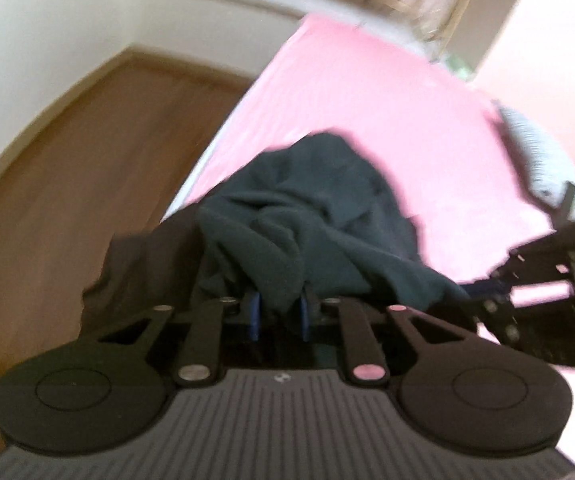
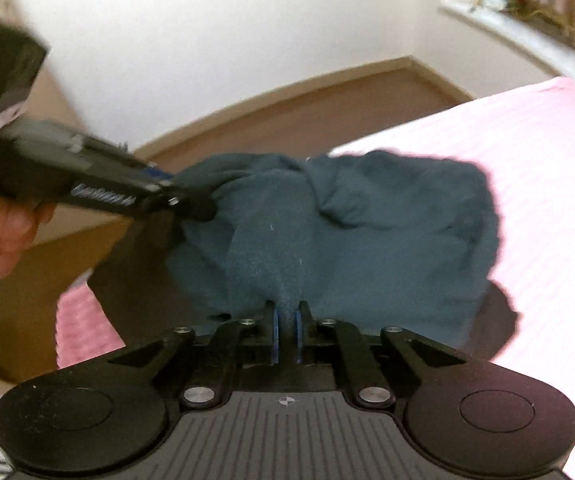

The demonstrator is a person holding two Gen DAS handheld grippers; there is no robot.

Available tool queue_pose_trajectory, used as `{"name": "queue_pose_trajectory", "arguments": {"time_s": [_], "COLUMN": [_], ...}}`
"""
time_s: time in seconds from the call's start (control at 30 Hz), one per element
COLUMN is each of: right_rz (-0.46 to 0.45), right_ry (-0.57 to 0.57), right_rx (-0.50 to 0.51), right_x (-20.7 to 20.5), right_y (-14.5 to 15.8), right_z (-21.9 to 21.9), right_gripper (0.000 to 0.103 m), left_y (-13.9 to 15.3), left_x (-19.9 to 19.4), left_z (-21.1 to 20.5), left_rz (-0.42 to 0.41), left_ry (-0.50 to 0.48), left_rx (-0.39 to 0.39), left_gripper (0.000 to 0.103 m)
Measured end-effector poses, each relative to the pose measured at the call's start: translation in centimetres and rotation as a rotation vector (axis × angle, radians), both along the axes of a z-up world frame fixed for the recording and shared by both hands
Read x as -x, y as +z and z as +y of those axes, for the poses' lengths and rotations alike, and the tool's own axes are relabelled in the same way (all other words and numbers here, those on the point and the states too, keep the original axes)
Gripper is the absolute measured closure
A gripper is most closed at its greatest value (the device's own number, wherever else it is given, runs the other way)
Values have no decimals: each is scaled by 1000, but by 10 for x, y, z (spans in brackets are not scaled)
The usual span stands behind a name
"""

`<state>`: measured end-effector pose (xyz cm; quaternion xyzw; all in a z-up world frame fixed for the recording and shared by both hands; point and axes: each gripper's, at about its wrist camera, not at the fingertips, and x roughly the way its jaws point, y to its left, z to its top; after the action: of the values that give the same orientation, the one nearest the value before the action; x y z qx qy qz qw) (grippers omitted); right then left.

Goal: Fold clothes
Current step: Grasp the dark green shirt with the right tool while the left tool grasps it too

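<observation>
A dark teal garment [image 1: 311, 216] hangs bunched above a pink bed [image 1: 367, 92]. My left gripper [image 1: 279, 308] is shut on a fold of it, the cloth pinched between the blue pads. My right gripper [image 2: 286, 312] is shut on another edge of the same garment [image 2: 367, 224], which droops over the pink bed [image 2: 547, 168]. The left gripper also shows in the right wrist view [image 2: 191, 204], held by a hand and biting the garment's left edge. The right gripper shows at the right edge of the left wrist view [image 1: 483, 292]. Both views are motion-blurred.
Brown wooden floor [image 1: 87, 152] lies left of the bed, bounded by a white wall with skirting [image 2: 207, 40]. A window sill [image 2: 519, 32] runs behind the bed. A grey striped cloth [image 1: 535, 152] lies at the bed's far right.
</observation>
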<state>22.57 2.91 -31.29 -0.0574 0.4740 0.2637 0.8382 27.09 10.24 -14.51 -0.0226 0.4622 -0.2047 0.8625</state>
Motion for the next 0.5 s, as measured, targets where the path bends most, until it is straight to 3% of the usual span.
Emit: {"name": "queue_pose_trajectory", "arguments": {"time_s": [0.13, 0.27, 0.5], "right_rz": [-77, -114, -108], "right_ry": [-91, -204, -414], "right_rx": [-6, 11, 41], "right_x": [38, 112, 291], "right_y": [52, 90, 118], "right_z": [-61, -148, -309], "right_gripper": [98, 98, 98], "left_y": [60, 105, 92], "left_x": [39, 100, 252], "left_z": [-55, -136, -304], "left_rz": [-89, -139, 18], "left_ry": [-148, -334, -572], "left_rx": [58, 113, 149], "left_gripper": [89, 89, 88]}}
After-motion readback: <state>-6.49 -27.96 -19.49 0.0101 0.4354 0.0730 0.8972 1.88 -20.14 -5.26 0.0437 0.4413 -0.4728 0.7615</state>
